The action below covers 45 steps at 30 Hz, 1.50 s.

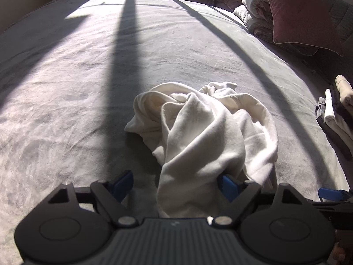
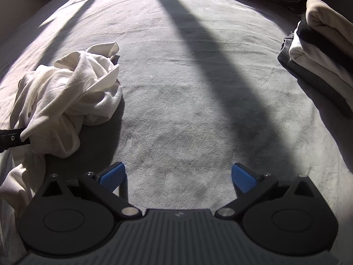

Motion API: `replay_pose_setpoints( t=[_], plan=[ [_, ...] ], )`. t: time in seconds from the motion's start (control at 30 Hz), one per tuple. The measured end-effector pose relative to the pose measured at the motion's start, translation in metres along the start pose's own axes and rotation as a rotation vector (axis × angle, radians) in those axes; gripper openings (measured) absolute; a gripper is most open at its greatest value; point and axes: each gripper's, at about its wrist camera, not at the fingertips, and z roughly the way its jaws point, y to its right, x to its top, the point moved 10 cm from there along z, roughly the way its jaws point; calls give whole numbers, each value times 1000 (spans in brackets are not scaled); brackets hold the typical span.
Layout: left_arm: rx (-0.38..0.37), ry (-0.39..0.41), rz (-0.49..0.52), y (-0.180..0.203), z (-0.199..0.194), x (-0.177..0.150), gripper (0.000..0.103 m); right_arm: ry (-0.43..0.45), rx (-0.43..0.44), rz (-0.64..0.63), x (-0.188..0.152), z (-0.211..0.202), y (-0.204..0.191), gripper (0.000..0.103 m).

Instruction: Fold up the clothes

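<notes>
Though crumpled, one white garment (image 1: 198, 130).

Each tool has a ribbed grey-black housing along the bottom of the frame, flanked by two round black discs with a raised ring moulded in. From silver pivot pins, black angular links run up to blue ribbed finger pads. The left tool (image 1: 176, 184) carries a small pale mark at the centre of its housing, as does the right tool (image 2: 178, 176), whose links also show small silver screws near the pads (image 2: 113, 176).
</notes>
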Motion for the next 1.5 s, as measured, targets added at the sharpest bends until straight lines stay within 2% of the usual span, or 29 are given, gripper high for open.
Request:
replay_pose_setpoints(
  t=[0.03,0.07,0.13,0.17,0.3,0.4,0.57,0.77,0.9,1.07,1.23,1.37,1.5],
  plan=[
    [-17,1,-5,2,0,0,53,1,25,2,2,-2,-4,103],
    [-42,2,-11,5,0,0,32,2,51,5,3,-5,-7,103],
    [-79,15,-27,9,-3,1,15,28,83,0,8,-12,-15,103],
    [-87,27,-36,10,-6,2,11,51,95,-8,11,-16,-20,103],
    [-152,87,-45,17,-27,6,9,110,186,-23,19,-31,-39,103],
    [-217,111,-16,24,-45,4,9,113,274,-3,22,-39,-50,103],
    [-331,89,50,34,-68,-17,9,114,392,46,26,-49,-62,99],
    [-456,51,127,49,-85,-48,9,91,503,76,26,-56,-78,85],
    [-497,28,184,61,-91,-65,9,39,566,99,18,-53,-90,77],
    [-538,-3,239,72,-97,-83,9,7,572,95,12,-48,-99,72],
    [-553,-33,293,78,-97,-97,9,36,577,81,15,-56,-99,65],
    [-562,-79,340,84,-93,-112,9,63,599,64,18,-65,-100,64],
    [-540,-102,365,82,-87,-116,10,14,617,1,7,-59,-114,63]
  ],
)
